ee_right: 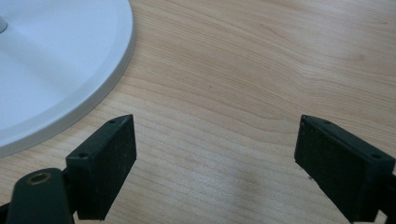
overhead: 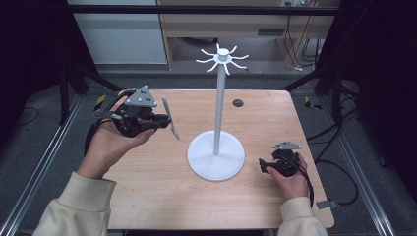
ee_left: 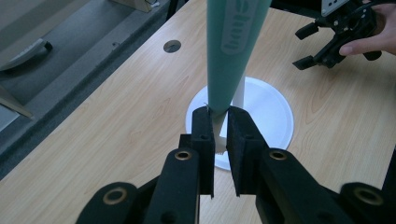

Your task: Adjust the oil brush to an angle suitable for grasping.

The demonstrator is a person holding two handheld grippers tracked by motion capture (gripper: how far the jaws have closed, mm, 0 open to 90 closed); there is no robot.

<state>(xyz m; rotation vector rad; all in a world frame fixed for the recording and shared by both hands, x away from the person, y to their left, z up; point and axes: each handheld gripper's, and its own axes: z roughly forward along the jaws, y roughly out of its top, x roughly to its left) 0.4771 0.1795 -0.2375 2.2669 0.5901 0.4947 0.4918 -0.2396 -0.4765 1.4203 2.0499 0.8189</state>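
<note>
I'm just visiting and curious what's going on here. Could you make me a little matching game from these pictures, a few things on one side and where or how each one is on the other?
Things:
1. left gripper
2. right gripper
3. flat green plastic comb
4. white metal stand with a round base and hooked top
5. small dark round hole in the wooden table

States or places:
A. jaws wide apart, holding nothing
B. stands upright mid-table
C. beyond the stand, near the table's far edge
D. jaws closed on a thin item
E. pinched at one end, sticking out from the jaws

Pairs: 1-D, 2-A, 3-E, 4-B, 5-C
</note>
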